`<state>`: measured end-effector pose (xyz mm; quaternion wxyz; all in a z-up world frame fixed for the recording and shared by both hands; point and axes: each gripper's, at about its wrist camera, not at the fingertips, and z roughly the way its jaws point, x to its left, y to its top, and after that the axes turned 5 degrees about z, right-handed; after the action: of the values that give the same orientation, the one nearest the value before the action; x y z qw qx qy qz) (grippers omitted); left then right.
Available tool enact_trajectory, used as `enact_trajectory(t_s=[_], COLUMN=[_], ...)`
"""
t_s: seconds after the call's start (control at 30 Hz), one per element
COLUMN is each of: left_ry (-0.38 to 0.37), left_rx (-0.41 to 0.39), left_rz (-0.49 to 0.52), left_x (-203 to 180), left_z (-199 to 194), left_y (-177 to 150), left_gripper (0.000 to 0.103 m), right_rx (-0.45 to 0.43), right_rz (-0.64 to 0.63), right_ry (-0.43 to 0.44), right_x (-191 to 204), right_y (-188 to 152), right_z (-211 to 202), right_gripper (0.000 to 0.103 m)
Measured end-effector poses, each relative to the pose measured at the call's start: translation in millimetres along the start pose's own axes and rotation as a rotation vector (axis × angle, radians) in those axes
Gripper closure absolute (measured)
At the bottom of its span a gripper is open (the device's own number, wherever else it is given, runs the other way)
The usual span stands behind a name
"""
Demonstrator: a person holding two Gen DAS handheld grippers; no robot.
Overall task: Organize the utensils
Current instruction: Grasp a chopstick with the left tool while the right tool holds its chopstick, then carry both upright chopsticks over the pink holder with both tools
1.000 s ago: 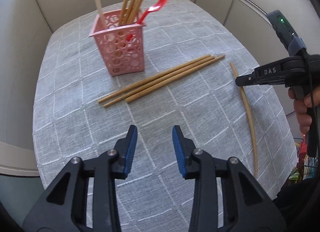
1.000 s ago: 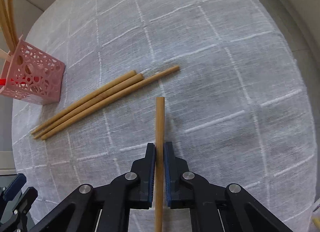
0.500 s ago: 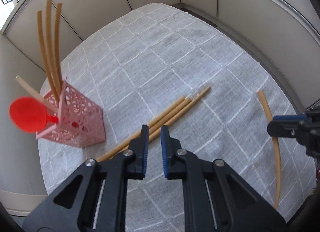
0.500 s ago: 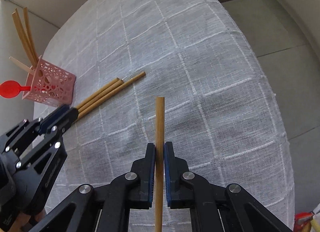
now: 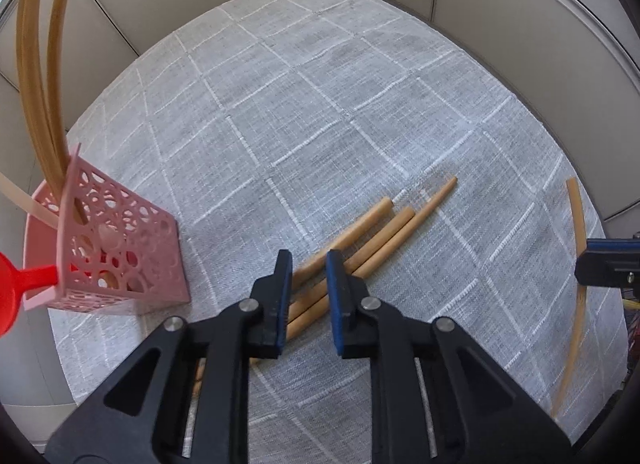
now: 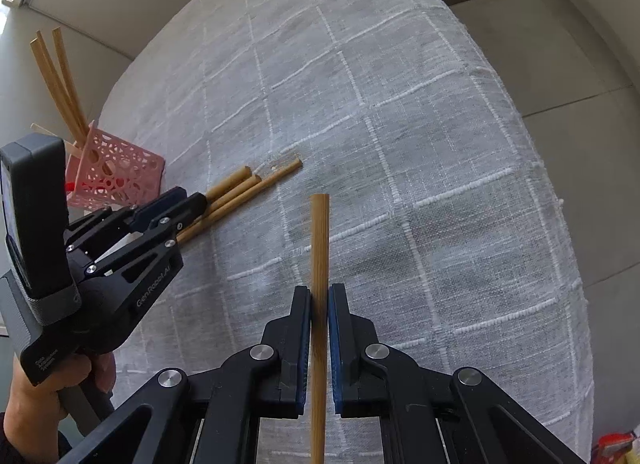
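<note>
Three wooden chopsticks (image 5: 372, 232) lie side by side on the grey checked tablecloth (image 5: 320, 104). My left gripper (image 5: 306, 260) hovers right over their middle, its jaws a little apart and opening; the sticks run under the gap and the pads do not press them. It is also in the right wrist view, where the left gripper (image 6: 192, 200) covers the sticks' near ends. My right gripper (image 6: 319, 292) is shut on a single chopstick (image 6: 320, 240) held above the cloth. The pink perforated holder (image 5: 120, 248) at left contains several chopsticks (image 5: 36, 64) and a red spoon (image 5: 24, 284).
Beige wall panels (image 5: 500, 4) ring the round table closely. The cloth's edge drops off at the right (image 6: 576, 264). A hand (image 6: 40, 392) grips the left gripper's handle. Some colourful items (image 6: 612, 444) sit below the table edge at bottom right.
My left gripper has moved over the three chopsticks and narrowed its wide jaws, then widened them slightly. The right gripper rose a little, its chopstick still gripped.
</note>
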<state>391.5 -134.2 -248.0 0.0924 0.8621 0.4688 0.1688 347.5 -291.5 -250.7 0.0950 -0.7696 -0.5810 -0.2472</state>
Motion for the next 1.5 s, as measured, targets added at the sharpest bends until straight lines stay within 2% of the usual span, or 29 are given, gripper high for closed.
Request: enact_trajectory(t_s=[0.1,0.37,0.6,0.73,0.93,1.03,1.27,1.5], left_ry=[-0.026,0.062,0.069,0.062,0.042,0.033,0.022,0.009], left_rx=[0.024,0.076,0.079,0.072,-0.031,-0.095,-0.269,-0.428], left_rz=[0.008,0.112,0.078,0.048,-0.017,-0.056,-0.099,-0.184], left_x=[-2.5,-20.4,-21.1,-19.8,-11.4,-7.8,8.2,37.1], left_z=[0.4,15.3,21.5,12.4,-42.6,-77.0,-147.5,-208.2], left_y=[-1.1,19.8,33.6,23.0,4.4,-7.2,-33.7,-61.4], left_gripper=[0.084,0.080,0.084,0.089,0.093,0.094,0.094,0.095], right_rx=[0.000,0.004,0.005,-0.018,-0.081,-0.134,-0.268,-0.411], right_rz=[0.006,0.009,0.019,0.011,-0.023,-0.059,-0.134,-0.191], right_ry=[0.001,0.000,-0.003,0.003,0.002,-0.025,-0.016,0.034], right_x=[-1.8,-3.1,-4.9,-0.2,12.2,25.4,62.4,101.0], right_y=[-0.1,1.6,3.2,0.8,-8.7,-13.6,-30.5,-40.2], right_z=[-0.6,-1.2,2.1,-5.9,-28.8,-42.0,-80.5,-117.2], right_gripper=[0.098,0.097,0.097,0.097,0.097,0.097,0.097,0.097])
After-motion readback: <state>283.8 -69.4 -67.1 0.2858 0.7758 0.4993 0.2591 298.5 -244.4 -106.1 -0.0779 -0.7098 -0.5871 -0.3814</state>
